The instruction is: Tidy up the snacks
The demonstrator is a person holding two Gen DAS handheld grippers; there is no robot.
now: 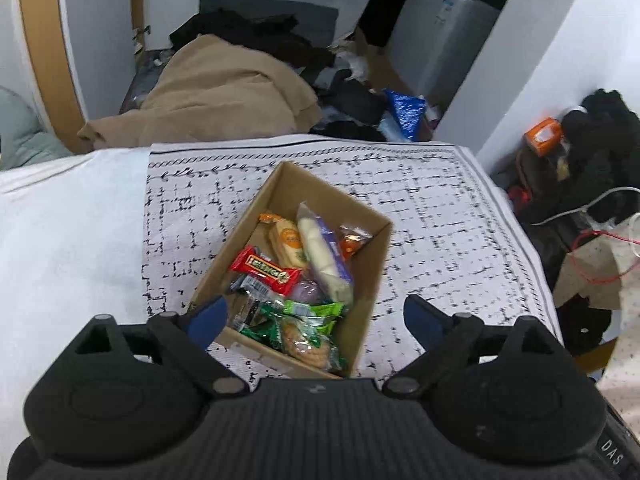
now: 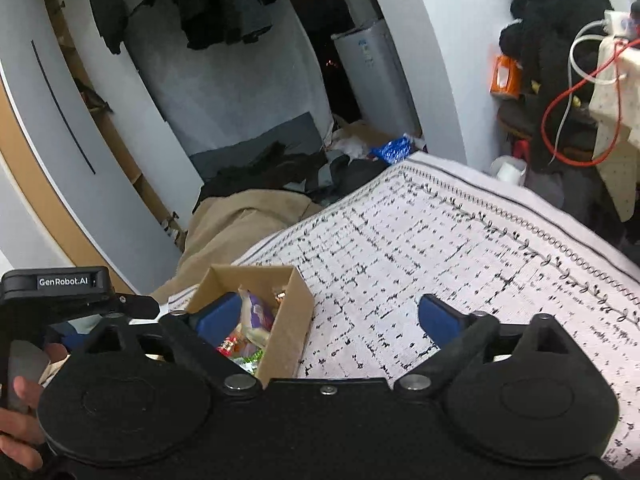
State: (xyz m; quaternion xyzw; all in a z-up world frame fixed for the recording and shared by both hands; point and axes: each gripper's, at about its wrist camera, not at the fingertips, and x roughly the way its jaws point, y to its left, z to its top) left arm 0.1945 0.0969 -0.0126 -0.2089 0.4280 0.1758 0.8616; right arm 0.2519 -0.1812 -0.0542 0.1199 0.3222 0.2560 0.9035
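Observation:
An open cardboard box (image 1: pixel 370 264) sits on a black-and-white patterned cloth (image 1: pixel 440 216). It holds several snacks: a red bar (image 1: pixel 266 270), a white roll in a clear and purple wrapper (image 1: pixel 322 256), a round biscuit pack (image 1: pixel 286 242), an orange candy (image 1: pixel 352 240) and green packs (image 1: pixel 312 312). My left gripper (image 1: pixel 316 318) is open and empty, just above the box's near end. In the right wrist view the box (image 2: pixel 288 320) lies at lower left. My right gripper (image 2: pixel 332 320) is open and empty, over the box's right wall and the cloth (image 2: pixel 460 248).
A white sheet (image 1: pixel 68 248) lies left of the cloth. Beyond the far edge are a tan blanket (image 1: pixel 224 96), dark clothes (image 1: pixel 256 32) and a blue foil bag (image 1: pixel 406 112). Dark clutter, an orange box (image 1: pixel 542 134) and red cable (image 2: pixel 560 108) stand at the right.

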